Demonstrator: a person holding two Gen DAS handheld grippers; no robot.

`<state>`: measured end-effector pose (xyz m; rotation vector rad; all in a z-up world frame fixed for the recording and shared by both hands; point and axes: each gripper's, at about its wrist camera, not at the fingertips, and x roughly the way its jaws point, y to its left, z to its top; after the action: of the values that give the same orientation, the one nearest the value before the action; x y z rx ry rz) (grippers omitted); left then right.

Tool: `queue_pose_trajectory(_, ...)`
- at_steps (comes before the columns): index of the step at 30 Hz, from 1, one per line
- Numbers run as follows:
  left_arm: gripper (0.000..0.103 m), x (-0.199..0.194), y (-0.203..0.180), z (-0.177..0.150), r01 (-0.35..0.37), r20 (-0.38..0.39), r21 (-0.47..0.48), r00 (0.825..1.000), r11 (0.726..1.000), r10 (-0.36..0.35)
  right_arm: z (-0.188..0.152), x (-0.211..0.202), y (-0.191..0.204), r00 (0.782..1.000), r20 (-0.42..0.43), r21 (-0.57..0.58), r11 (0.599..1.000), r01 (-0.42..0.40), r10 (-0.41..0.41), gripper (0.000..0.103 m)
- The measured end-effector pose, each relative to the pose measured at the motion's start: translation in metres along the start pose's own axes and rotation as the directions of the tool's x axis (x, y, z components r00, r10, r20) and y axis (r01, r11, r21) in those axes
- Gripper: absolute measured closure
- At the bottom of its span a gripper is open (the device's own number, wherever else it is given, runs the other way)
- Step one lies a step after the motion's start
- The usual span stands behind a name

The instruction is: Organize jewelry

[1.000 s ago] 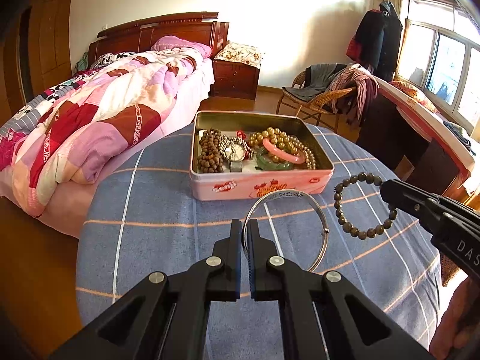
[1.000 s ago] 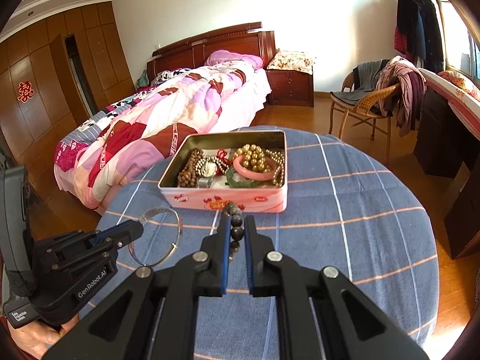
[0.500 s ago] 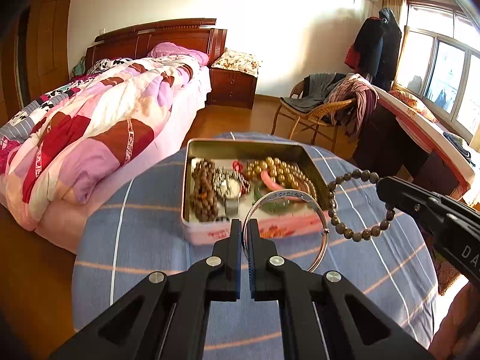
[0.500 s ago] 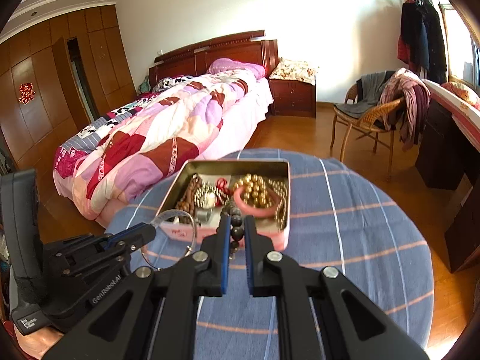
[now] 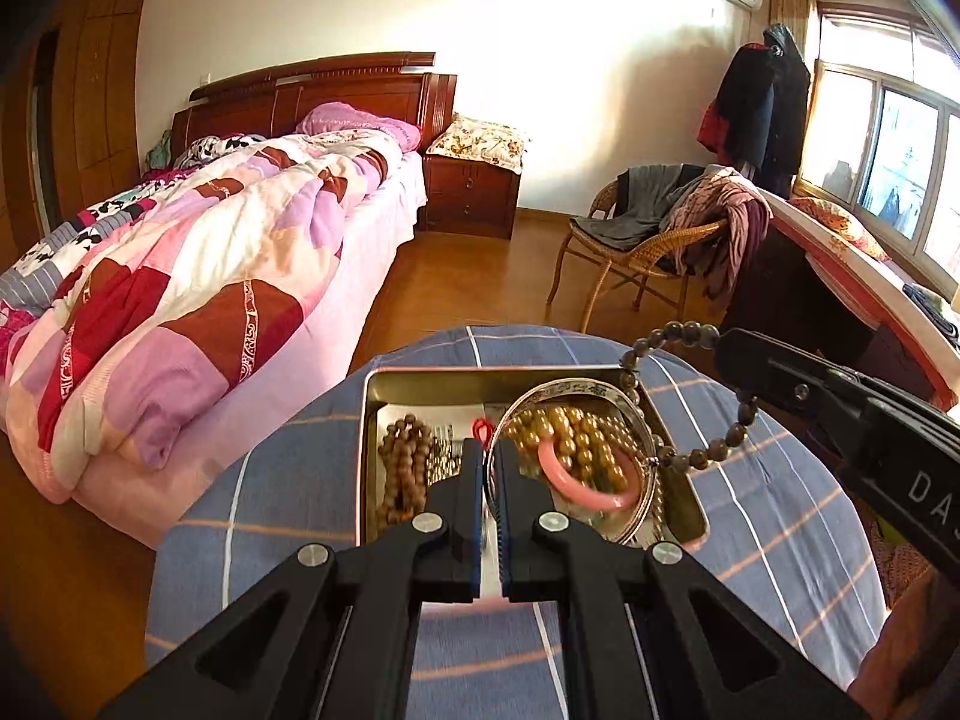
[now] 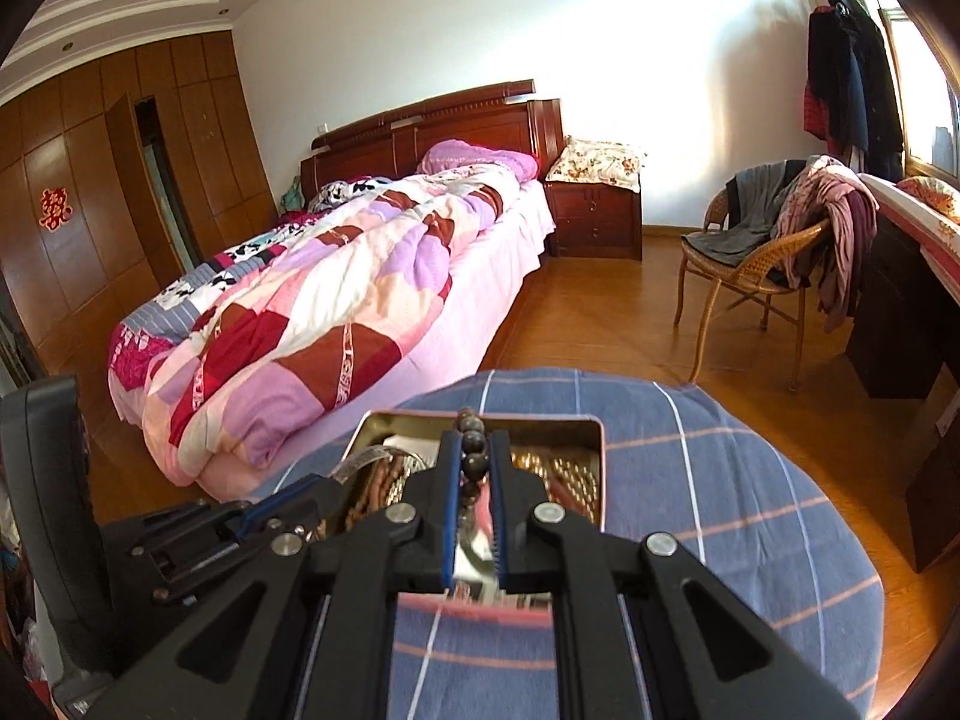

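An open pink tin box (image 5: 420, 381) (image 6: 591, 429) sits on the blue checked table and holds bead strings, gold beads and a pink bangle (image 5: 579, 483). My left gripper (image 5: 491, 450) is shut on a silver bangle (image 5: 645, 438) and holds it above the box. My right gripper (image 6: 476, 441) is shut on a dark bead bracelet (image 6: 471, 456), which hangs over the box's right side in the left wrist view (image 5: 684, 333). The silver bangle also shows in the right wrist view (image 6: 363, 459).
The round table (image 6: 720, 510) has a blue cloth with orange and white lines. A bed (image 5: 210, 276) stands to the left. A wicker chair with clothes (image 5: 660, 246) stands behind on the right. A dark desk (image 6: 900, 312) is at far right.
Both grippers have lifted and moved forward with their bracelets, from the table in front of the box to above the open box.
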<state>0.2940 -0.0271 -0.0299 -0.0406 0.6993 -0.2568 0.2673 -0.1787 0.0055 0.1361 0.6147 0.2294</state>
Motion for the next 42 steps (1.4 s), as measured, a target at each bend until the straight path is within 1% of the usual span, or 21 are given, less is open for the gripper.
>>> queue_pose_trajectory(5,0.101,0.027,0.002,0.006,-0.014,-0.024,-0.013,1.0,1.0,0.013,0.002,0.029,-0.014,0.999,-0.034,0.049,0.999,-0.023,0.025,0.092)
queue_pose_trajectory(10,0.101,0.058,0.0,0.008,-0.046,-0.069,-0.007,0.997,0.999,0.045,-0.005,0.066,-0.031,0.993,-0.114,0.101,0.995,-0.024,0.035,0.092)
queue_pose_trajectory(12,0.101,0.069,-0.001,0.006,-0.056,-0.087,-0.001,0.995,0.998,0.056,-0.011,0.08,-0.037,0.989,-0.15,0.103,0.995,0.004,0.012,0.092)
queue_pose_trajectory(16,0.101,0.085,-0.002,0.002,-0.081,-0.126,0.002,0.989,0.997,0.081,-0.022,0.096,-0.047,0.978,-0.206,0.099,0.993,0.065,-0.043,0.092)
queue_pose_trajectory(19,0.101,0.092,-0.003,-0.002,-0.097,-0.135,0.008,0.986,0.995,0.097,-0.028,0.1,-0.054,0.971,-0.225,0.105,0.989,0.105,-0.08,0.092)
queue_pose_trajectory(20,0.101,0.093,-0.004,-0.002,-0.102,-0.138,0.011,0.985,0.995,0.102,-0.028,0.101,-0.055,0.971,-0.223,0.105,0.989,0.107,-0.082,0.092)
queue_pose_trajectory(22,0.101,0.096,-0.005,-0.002,-0.112,-0.136,0.024,0.984,0.993,0.114,-0.028,0.101,-0.05,0.97,-0.217,0.07,0.99,0.126,-0.108,0.092)
queue_pose_trajectory(25,0.098,0.102,-0.009,-0.002,-0.16,-0.12,0.057,0.979,0.986,0.166,-0.029,0.102,-0.045,0.966,-0.215,0.027,0.988,0.154,-0.145,0.091)
queue_pose_trajectory(27,0.096,0.105,-0.007,-0.002,-0.163,-0.133,0.049,0.977,0.985,0.168,-0.03,0.102,-0.041,0.961,-0.224,-0.003,0.986,0.166,-0.162,0.089)
queue_pose_trajectory(28,0.092,0.104,-0.006,-0.003,-0.162,-0.146,0.046,0.975,0.986,0.167,-0.03,0.099,-0.041,0.959,-0.227,-0.016,0.986,0.169,-0.168,0.084)
queue_pose_trajectory(29,0.082,0.103,-0.006,-0.003,-0.16,-0.153,0.05,0.974,0.986,0.166,-0.03,0.096,-0.041,0.96,-0.221,-0.021,0.985,0.172,-0.172,0.073)
queue_pose_trajectory(30,0.076,0.098,-0.006,-0.003,-0.16,-0.152,0.057,0.974,0.985,0.167,-0.031,0.088,-0.04,0.968,-0.202,-0.016,0.989,0.147,-0.148,0.068)
queue_pose_trajectory(31,0.067,0.089,-0.006,-0.004,-0.165,-0.137,0.06,0.975,0.984,0.172,-0.031,0.079,-0.04,0.972,-0.185,-0.007,0.989,0.145,-0.144,0.056)
queue_pose_trajectory(32,0.059,0.084,-0.006,-0.004,-0.17,-0.125,0.057,0.977,0.984,0.176,-0.032,0.073,-0.04,0.974,-0.167,-0.002,0.988,0.155,-0.153,0.05)
queue_pose_trajectory(33,0.054,0.074,-0.006,-0.004,-0.175,-0.105,0.046,0.978,0.983,0.179,-0.033,0.064,-0.041,0.978,-0.148,0.011,0.989,0.148,-0.145,0.048)
queue_pose_trajectory(34,0.048,0.066,-0.005,-0.005,-0.177,-0.088,0.037,0.98,0.983,0.18,-0.034,0.058,-0.041,0.98,-0.136,0.023,0.988,0.152,-0.148,0.041)
queue_pose_trajectory(35,0.045,0.061,-0.004,-0.005,-0.177,-0.079,0.033,0.981,0.984,0.179,-0.035,0.05,-0.042,0.981,-0.12,0.036,0.986,0.16,-0.155,0.032)
queue_pose_trajectory(37,0.044,0.047,-0.006,-0.007,-0.212,-0.069,0.044,0.974,0.976,0.214,-0.038,0.035,-0.044,0.981,-0.092,0.063,0.982,0.178,-0.172,0.024)
queue_pose_trajectory(39,0.044,0.035,-0.008,-0.01,-0.237,-0.054,0.052,0.969,0.97,0.24,-0.04,0.026,-0.042,0.979,-0.091,0.083,0.978,0.192,-0.184,0.023)
queue_pose_trajectory(42,0.044,0.016,-0.013,-0.019,-0.241,-0.033,0.057,0.969,0.969,0.243,-0.045,0.013,-0.038,0.975,-0.101,0.082,0.975,0.204,-0.196,0.02)
